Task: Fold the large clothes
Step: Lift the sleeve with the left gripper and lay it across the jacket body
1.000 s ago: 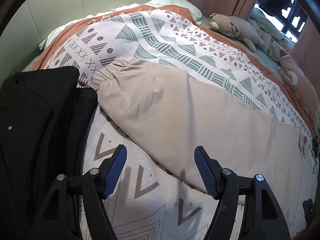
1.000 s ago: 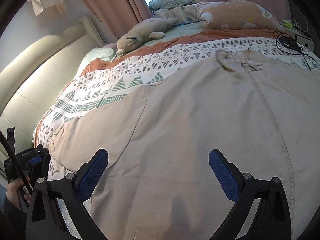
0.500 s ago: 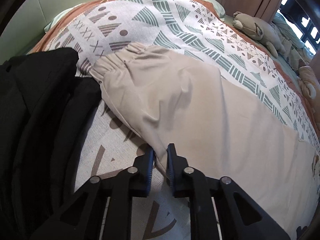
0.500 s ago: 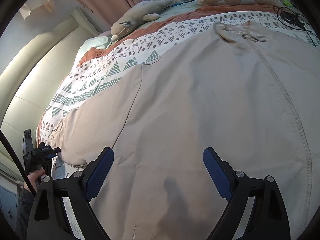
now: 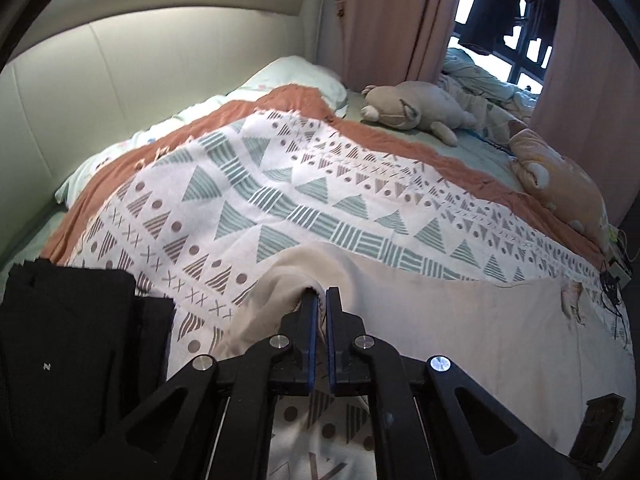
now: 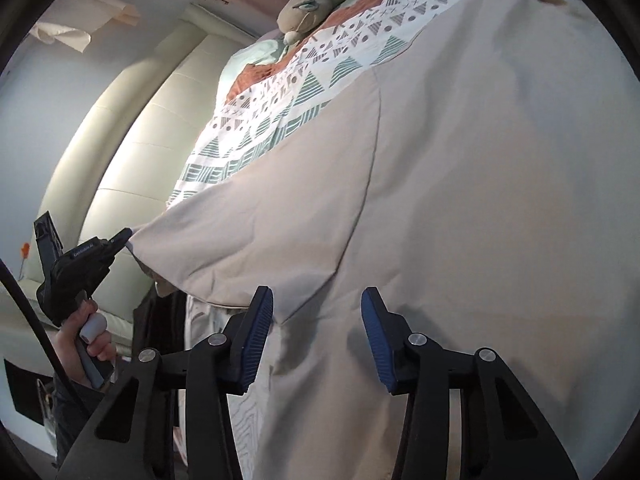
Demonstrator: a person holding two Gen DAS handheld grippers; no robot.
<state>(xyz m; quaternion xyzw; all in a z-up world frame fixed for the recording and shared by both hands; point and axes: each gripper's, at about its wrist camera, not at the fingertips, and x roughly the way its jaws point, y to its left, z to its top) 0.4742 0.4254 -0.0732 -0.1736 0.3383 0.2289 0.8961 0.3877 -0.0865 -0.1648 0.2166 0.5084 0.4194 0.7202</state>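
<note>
A large beige garment [image 5: 460,320] lies spread on the patterned bed blanket [image 5: 280,200]. My left gripper [image 5: 318,296] is shut on the garment's sleeve [image 5: 288,280] and holds it lifted off the bed. In the right wrist view the same beige garment [image 6: 460,180] fills the frame, and its sleeve [image 6: 256,236] is stretched to the left toward the left gripper [image 6: 120,240]. My right gripper [image 6: 316,320] is open, its fingers low over the garment near the armpit seam, holding nothing.
Folded black clothes [image 5: 68,352] lie at the bed's left edge. A plush toy [image 5: 408,108] and a pillow [image 5: 560,176] lie at the far side by the curtains [image 5: 392,20]. A padded headboard [image 5: 140,72] stands at the left. Cables [image 5: 612,280] lie at the right.
My left gripper shut on the sleeve and has lifted it up off the bed. My right gripper has lowered toward the garment and narrowed its opening.
</note>
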